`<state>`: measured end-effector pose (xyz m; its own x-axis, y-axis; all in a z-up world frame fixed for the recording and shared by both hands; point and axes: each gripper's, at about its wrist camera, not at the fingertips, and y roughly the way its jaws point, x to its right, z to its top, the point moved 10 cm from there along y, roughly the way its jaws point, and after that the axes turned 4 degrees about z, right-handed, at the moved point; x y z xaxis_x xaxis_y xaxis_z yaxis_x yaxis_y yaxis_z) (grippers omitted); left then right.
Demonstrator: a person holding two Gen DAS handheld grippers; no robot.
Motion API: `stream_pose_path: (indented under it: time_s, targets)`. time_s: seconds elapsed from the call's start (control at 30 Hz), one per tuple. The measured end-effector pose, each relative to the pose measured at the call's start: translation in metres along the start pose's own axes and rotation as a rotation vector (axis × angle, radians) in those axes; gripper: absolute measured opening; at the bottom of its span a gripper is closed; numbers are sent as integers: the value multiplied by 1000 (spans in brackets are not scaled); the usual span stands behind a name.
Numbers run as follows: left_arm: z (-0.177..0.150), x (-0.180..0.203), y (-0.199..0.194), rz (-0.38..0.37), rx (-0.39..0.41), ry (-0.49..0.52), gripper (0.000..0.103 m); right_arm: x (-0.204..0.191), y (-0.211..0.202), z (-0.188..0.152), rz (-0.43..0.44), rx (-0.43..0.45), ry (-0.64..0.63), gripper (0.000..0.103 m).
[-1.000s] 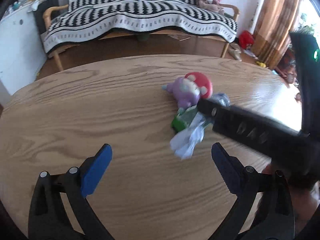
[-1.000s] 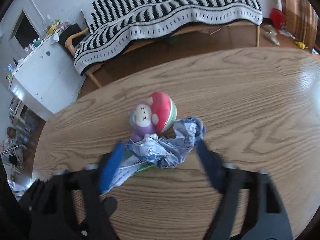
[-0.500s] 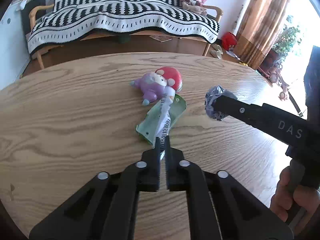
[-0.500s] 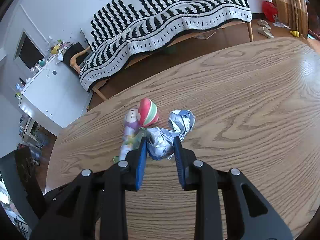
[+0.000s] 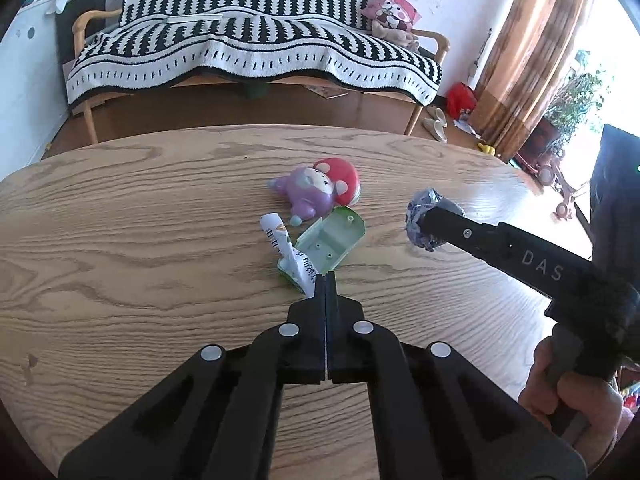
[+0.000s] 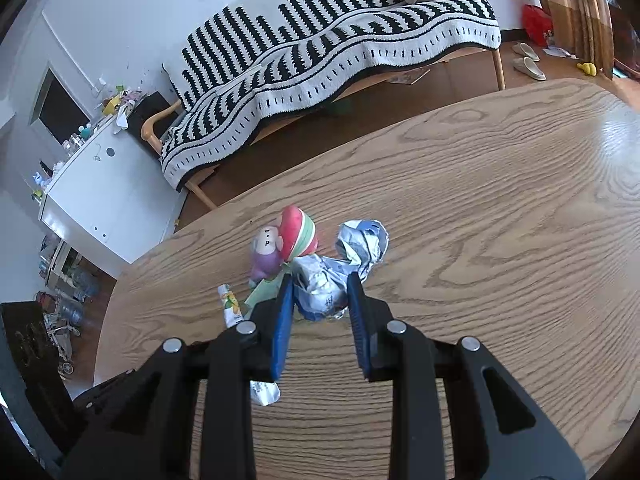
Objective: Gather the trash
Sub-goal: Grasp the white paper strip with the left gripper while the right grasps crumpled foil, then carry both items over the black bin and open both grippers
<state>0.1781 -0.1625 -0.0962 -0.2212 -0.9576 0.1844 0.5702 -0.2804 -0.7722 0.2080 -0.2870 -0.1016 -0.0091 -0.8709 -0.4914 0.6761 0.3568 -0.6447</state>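
My left gripper [image 5: 326,280] is shut on the near end of a white printed wrapper [image 5: 286,250], which lies beside a pale green plastic packet [image 5: 332,240] on the wooden table [image 5: 120,240]. My right gripper [image 6: 320,292] is shut on a crumpled blue-and-white paper ball [image 6: 344,264]; in the left wrist view the ball [image 5: 420,220] is held just above the table to the right. The white wrapper also shows in the right wrist view [image 6: 230,304].
A purple plush toy with a red mushroom cap [image 5: 320,192] lies just behind the trash; it also shows in the right wrist view [image 6: 284,244]. Beyond the table stand a sofa with a striped black-and-white blanket [image 5: 248,52] and a white cabinet [image 6: 104,196].
My left gripper went from wide open to shut on the white wrapper. My right gripper closed on the crumpled paper and drew it right, away from the toy and the green packet.
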Motion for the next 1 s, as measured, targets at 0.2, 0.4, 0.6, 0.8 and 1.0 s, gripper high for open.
stream_pose_path:
  time_s: [0.2, 0.4, 0.6, 0.8, 1.0]
  targets:
    - [-14, -2, 8, 28, -55, 2, 3, -1, 4, -2, 13, -14, 22, 27]
    - [-22, 0, 12, 75, -60, -40, 78, 12, 3, 2, 17, -18, 44, 27]
    - [-20, 6, 43, 125, -98, 6, 44, 19, 0, 2, 30, -24, 49, 27]
    - [-18, 0, 38, 98, -89, -55, 11, 24, -8, 8, 50, -14, 69, 27]
    - [-4, 7, 4, 94, -14, -59, 11, 5, -29, 15, 77, 19, 38, 28]
